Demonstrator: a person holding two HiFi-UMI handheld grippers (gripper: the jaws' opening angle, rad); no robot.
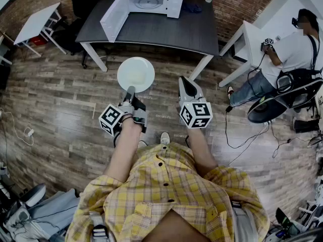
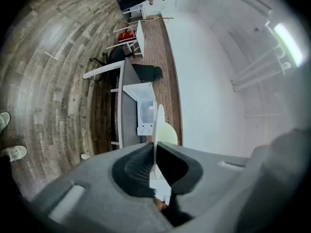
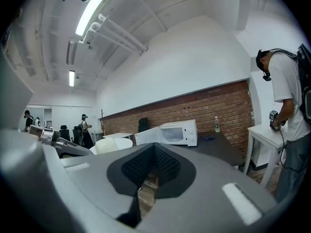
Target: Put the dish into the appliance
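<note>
Clamping the dish (image 1: 136,73), the left claw (image 1: 130,90) sits nearly closed.

Bright, even indoor light comes from ceiling tube lamps (image 3: 95,6), which flare white in both gripper views. Shadows on the wood floor (image 1: 60,115) are soft and faint. The white dish (image 1: 136,74) looks nearly washed out. Both gripper views bend strongly toward dark, vignetted corners, and their near foreground is blurred.

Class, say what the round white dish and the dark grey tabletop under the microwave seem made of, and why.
The round white dish looks like glazed ceramic or melamine: smooth, thin-rimmed, uniformly white. The dark grey tabletop looks like matte laminate: flat, even colour, no grain.
</note>
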